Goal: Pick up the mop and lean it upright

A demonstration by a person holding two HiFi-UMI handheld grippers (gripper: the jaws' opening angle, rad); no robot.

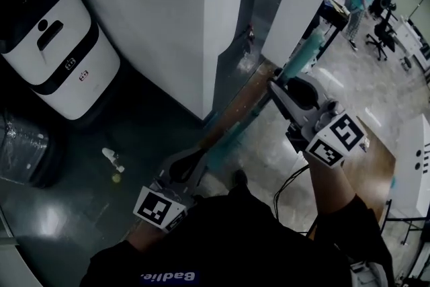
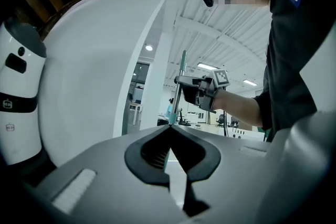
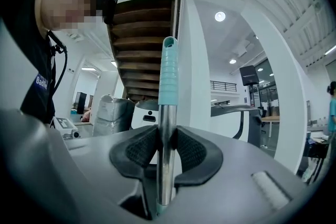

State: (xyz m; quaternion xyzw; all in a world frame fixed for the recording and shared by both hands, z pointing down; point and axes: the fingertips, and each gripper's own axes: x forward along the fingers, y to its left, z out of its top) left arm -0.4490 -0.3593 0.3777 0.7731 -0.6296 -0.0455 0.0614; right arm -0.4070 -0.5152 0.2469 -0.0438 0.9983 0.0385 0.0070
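Mop (image 1: 232, 134): pole clamped by both claws, left gripper (image 2: 169, 129) near, right gripper (image 3: 167, 140) farther, below teal grip (image 3: 168, 73).

Dark shirt (image 1: 269, 238), white lettering (image 1: 168, 276), black-white marker cubes (image 1: 338, 139)

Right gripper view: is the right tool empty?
No, the right tool is clamped on the metal shaft of the mop handle, just below its teal grip.

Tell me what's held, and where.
Both hold the mop: right gripper on its metal shaft below the teal end grip, left gripper lower on the teal section.
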